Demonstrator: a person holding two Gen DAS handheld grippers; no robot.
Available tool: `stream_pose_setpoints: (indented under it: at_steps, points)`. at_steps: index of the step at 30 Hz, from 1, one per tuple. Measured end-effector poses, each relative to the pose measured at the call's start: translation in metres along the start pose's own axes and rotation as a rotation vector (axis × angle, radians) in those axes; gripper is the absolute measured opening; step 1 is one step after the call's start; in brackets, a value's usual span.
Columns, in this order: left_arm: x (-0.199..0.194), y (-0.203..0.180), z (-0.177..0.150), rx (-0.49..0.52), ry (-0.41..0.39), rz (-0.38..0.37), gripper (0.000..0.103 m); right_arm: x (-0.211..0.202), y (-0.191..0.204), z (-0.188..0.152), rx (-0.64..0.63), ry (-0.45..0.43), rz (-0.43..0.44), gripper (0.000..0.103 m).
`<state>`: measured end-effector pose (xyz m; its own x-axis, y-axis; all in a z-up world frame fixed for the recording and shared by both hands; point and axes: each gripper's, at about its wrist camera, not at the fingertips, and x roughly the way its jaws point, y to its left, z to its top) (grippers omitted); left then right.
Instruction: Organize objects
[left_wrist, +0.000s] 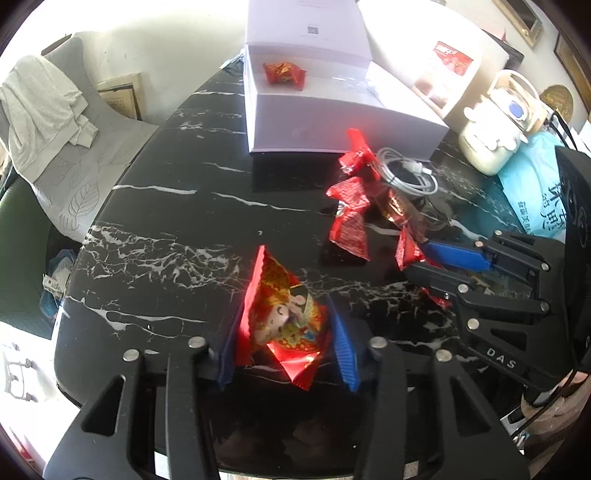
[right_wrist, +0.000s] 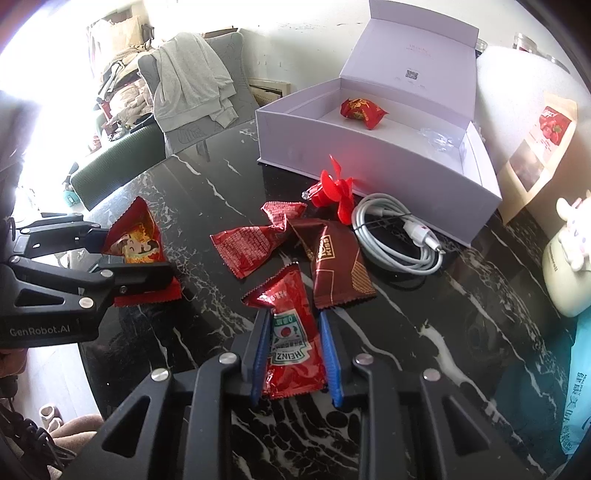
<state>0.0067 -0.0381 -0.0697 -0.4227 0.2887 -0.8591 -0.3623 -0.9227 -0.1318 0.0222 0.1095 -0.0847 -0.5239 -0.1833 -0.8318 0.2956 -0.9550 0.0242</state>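
Two grippers on a black marble table (left_wrist: 155, 229), each closed on a red packet.

The left gripper (left_wrist: 286, 334) clamps a red snack packet (left_wrist: 284, 314) with a cartoon figure between its blue pads (left_wrist: 345, 347); the right gripper (right_wrist: 293, 349) pinches a Heinz ketchup sachet (right_wrist: 291, 343) lengthwise, its upper end sticking out past the fingertips — both packets sit low over the table; beyond the sachet lie a brown Kiss wrapper (right_wrist: 338, 266), a red sachet (right_wrist: 247, 245), a small red fan (right_wrist: 338, 190) and a coiled white cable (right_wrist: 400, 236), all close together; just behind them stands an open white box (right_wrist: 373, 166) with its lid up, holding one red candy (right_wrist: 362, 109) — near its back wall.
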Motion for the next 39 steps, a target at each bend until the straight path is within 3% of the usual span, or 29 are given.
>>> stream_pose_setpoints:
  at_steps: [17, 39]
  points:
    - [-0.033, -0.018, 0.013, 0.033, -0.053, 0.014, 0.042, -0.040, -0.010, 0.007, 0.016, -0.063, 0.003, 0.025]
    - [-0.064, -0.049, 0.069, 0.118, -0.144, 0.058, 0.043, -0.093, -0.030, 0.046, -0.014, -0.169, -0.065, 0.025]
